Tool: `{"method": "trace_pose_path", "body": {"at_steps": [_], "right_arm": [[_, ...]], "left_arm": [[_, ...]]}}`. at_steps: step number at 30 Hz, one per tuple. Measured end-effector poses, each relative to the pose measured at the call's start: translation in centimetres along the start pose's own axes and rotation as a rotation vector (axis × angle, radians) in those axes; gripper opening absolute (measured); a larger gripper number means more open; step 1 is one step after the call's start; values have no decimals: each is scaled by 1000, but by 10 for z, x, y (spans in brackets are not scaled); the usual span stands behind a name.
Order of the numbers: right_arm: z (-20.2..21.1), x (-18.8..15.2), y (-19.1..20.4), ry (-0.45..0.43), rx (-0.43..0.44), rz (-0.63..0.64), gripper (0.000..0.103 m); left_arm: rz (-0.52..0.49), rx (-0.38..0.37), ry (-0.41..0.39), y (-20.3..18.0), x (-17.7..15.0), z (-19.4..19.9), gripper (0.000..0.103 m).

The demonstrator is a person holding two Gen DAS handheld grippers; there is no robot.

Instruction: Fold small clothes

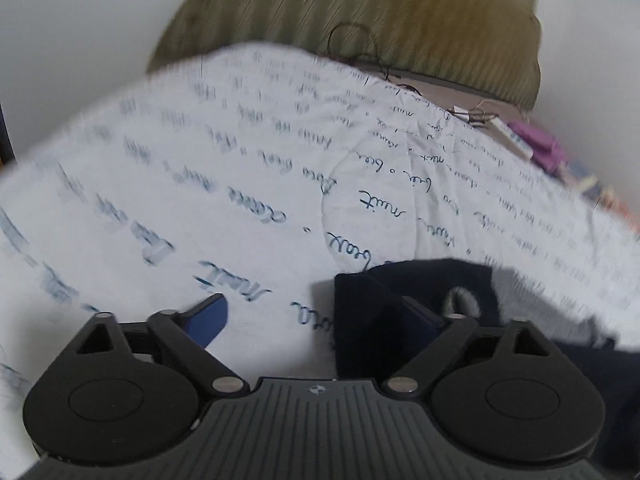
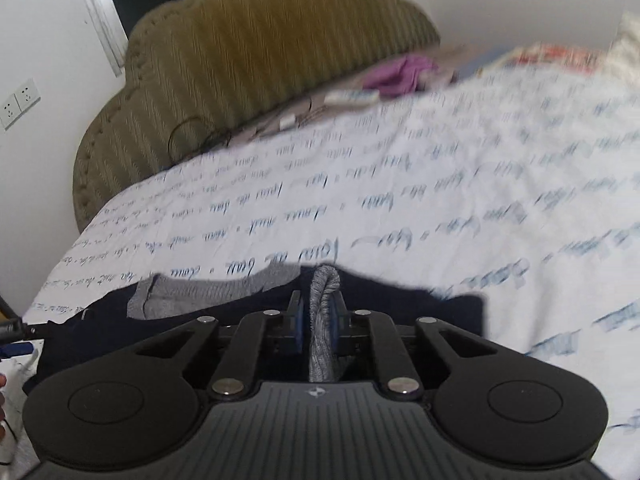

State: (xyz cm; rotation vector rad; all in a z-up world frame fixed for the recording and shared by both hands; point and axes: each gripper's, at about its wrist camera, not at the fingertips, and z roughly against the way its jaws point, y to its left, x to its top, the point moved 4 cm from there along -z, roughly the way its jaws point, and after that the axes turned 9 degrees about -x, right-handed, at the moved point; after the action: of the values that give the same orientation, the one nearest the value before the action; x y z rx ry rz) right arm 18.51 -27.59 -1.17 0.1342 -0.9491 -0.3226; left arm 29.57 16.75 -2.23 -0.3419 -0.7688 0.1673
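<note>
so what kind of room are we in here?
Most likely a bedroom: a bed with an olive padded headboard, a white bedspread printed with handwriting serving as the folding surface, and wall sockets beside it.

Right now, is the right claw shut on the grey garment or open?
Shut on it. In the right wrist view the right claw has both blue pads pressed against a bunched fold of the grey garment.

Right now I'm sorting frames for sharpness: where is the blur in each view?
Left wrist: the bedsheet smears at left, sharper mid-frame; the claw is crisp. Right wrist: the sheet's right side and the purple cloth are blurred.
</note>
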Motion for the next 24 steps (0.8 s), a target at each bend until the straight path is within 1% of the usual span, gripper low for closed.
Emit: {"method": "trace_pose_path", "body": {"at_steps": [1, 2, 3, 4, 6, 7, 8, 11, 13, 14, 16, 17, 18, 19, 20, 21, 23, 24], "right_arm": [[9, 2, -1, -24, -17, 11, 12], [17, 5, -2, -43, -29, 17, 12], [25, 4, -5, -56, -36, 16, 12], [32, 4, -8, -62, -36, 8, 12], [40, 1, -13, -56, -36, -7, 12], [40, -2, -16, -44, -37, -14, 12], [38, -5, -20, -26, -38, -22, 12], [21, -14, -31, 35, -46, -69, 12], [12, -18, -36, 73, -36, -100, 12], [9, -20, -36, 82, -47, -85, 12], [2, -24, -35, 101, -73, -57, 13], [1, -26, -35, 107, -77, -54, 14], [4, -26, -35, 100, -83, -46, 15], [9, -26, -34, 85, -104, -33, 18], [16, -26, -33, 57, -138, -24, 23], [25, -25, -32, 19, -168, -16, 23], [43, -22, -25, -66, -200, 20, 24], [50, -22, -19, -92, -187, 44, 24]], "left_arm": [[33, -19, 6, 2, 1, -5, 78], [64, -43, 12, 3, 2, -10, 66], [78, -63, 17, 0, 1, -13, 50], [78, -90, 28, -4, 2, -17, 42], [59, -123, 44, -14, 5, -23, 14], [43, -121, 43, -19, 6, -26, 6], [23, -106, 29, -23, 7, -27, 4], [-25, -57, -18, -31, 15, -29, 4], [-84, -20, -75, -37, 22, -28, 4], [-119, 14, -76, -41, 23, -31, 4], [-175, 63, -35, -45, 19, -39, 5], [-197, 80, -30, -47, 16, -39, 10], [-220, 97, -36, -47, 14, -37, 26], [-243, 112, -52, -48, 11, -32, 30], [-255, 135, -67, -48, 9, -25, 46], [-265, 163, -92, -49, 7, -18, 64], [-309, 193, -154, -53, 1, 1, 77], [-337, 196, -170, -56, -3, 9, 77]]}}
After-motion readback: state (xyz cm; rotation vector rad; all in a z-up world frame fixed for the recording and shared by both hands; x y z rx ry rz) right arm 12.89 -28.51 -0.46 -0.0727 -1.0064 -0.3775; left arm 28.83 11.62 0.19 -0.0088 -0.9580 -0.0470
